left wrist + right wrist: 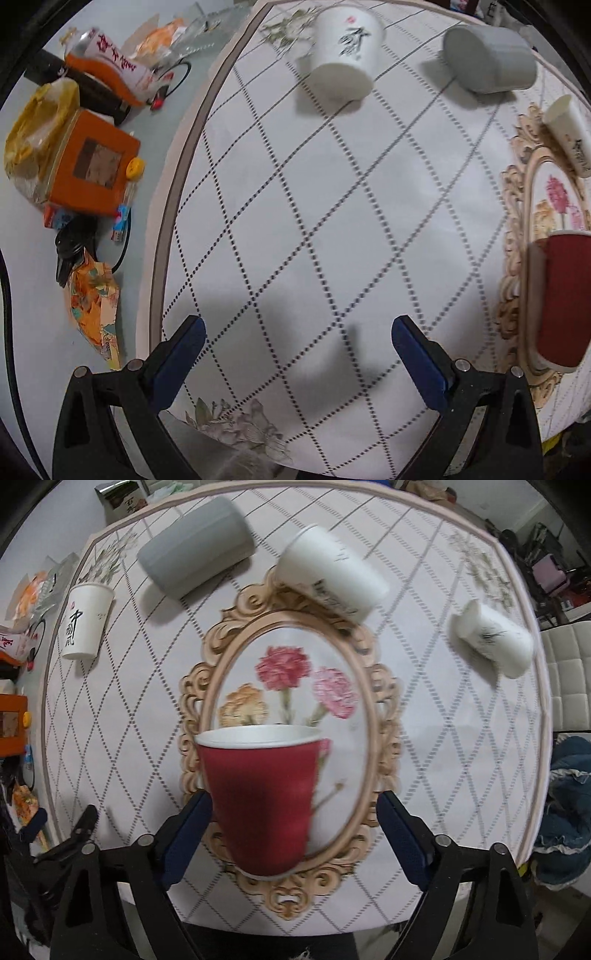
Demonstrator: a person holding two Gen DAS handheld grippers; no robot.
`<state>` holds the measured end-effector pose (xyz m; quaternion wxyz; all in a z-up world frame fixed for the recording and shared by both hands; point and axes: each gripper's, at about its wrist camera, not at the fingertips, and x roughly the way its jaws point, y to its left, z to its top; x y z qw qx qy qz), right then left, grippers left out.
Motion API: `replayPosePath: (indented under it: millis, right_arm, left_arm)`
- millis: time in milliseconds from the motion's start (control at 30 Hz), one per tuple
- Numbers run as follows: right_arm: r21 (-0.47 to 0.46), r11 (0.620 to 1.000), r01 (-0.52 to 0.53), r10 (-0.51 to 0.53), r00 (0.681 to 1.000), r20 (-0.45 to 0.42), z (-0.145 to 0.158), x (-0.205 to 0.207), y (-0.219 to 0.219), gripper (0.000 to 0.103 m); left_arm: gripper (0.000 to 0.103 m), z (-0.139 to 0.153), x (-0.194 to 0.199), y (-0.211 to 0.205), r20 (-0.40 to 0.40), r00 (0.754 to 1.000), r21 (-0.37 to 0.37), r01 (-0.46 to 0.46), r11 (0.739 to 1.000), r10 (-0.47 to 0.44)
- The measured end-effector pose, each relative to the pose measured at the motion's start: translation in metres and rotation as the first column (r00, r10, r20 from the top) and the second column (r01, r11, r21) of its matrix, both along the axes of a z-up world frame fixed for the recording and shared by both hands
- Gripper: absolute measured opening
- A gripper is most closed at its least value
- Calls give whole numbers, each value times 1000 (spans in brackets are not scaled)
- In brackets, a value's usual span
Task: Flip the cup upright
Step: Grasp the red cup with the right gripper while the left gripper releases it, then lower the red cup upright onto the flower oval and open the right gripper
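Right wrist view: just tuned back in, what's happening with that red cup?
The red cup stands mouth-up between the right gripper's open fingers, over the flower oval on the table mat. The jaws are spread wider than it, so it looks ungripped. The left gripper is open and empty. The grey cup and two white cups lie on their sides.

round table (461, 738) carries a white cloth with dotted diamond grid and a central oval floral medallion (291, 701). pale floor at far left holds an orange box (92, 162) and packets. white padded chair (569, 672) stands right; blue fabric (565, 812) lies near it.
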<state>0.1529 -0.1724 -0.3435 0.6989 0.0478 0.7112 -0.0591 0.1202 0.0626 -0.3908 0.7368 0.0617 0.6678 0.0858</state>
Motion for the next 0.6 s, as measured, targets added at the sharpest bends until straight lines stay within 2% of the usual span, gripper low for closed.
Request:
replayPosePath:
  millis: [300,400,433,600]
  right_arm:
    - [50,999,4,0,998,-64,-28,7,20,83]
    - [42,999,-2,5,998,-69,-33,8,23,81]
    - [42,999,-2,5,997,-74,-35,8,23,78]
    - [44,999,-2,4,998,-63,-36,9,24,77]
  left_arm:
    - [103,-11,6,17,-23,1000,-18,-3,1000,3]
    - [103,-14,6,19,-31,999,-23,7,1000,-8]
    - [103,-15,7,20,-33,999,-26,10,1000,-11]
    - [103,-18,5,21,-45,999,-36,21,999,-22]
